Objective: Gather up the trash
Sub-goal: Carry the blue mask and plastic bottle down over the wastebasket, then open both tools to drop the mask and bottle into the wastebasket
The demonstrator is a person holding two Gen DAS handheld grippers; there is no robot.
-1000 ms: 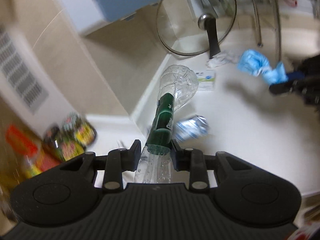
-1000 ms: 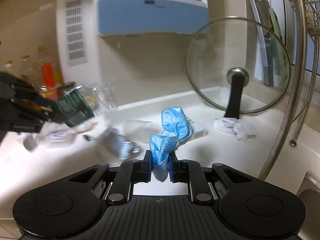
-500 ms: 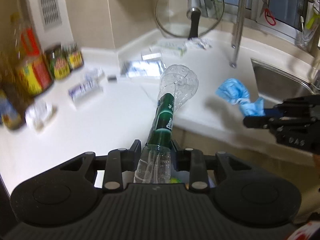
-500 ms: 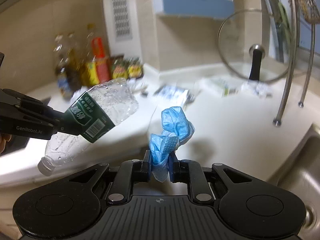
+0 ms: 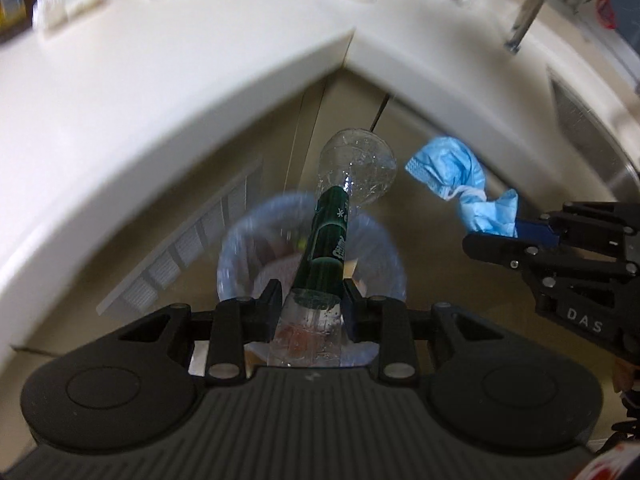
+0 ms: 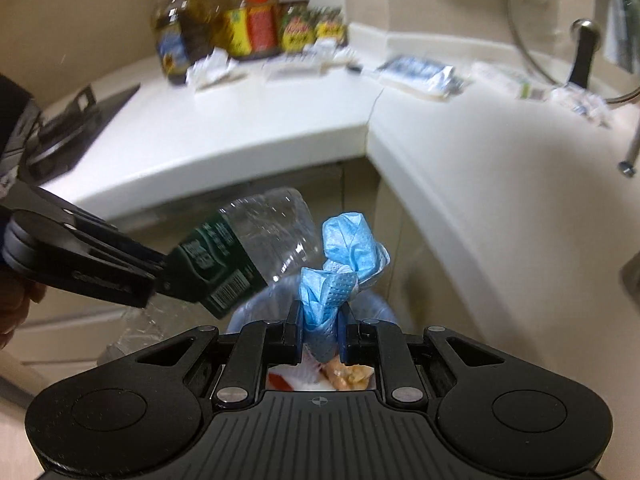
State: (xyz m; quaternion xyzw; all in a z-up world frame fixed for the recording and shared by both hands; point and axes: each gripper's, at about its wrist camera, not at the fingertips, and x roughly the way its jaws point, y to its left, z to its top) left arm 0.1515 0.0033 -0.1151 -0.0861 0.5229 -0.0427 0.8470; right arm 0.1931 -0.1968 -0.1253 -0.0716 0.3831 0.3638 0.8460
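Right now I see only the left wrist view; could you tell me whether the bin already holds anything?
Observer: Yes. The right wrist view shows food scraps in the bin, below the mask in the right gripper.
Operator: Thank you. Is any trash on the counter?
Observer: Yes. A silvery wrapper lies on the counter near the corner seam.

White corner countertop, bearing: bottles and jars grouped at the back wall, crumpled wrappers before them, a foil packet, a glass pot lid standing on edge, and a black cooktop.
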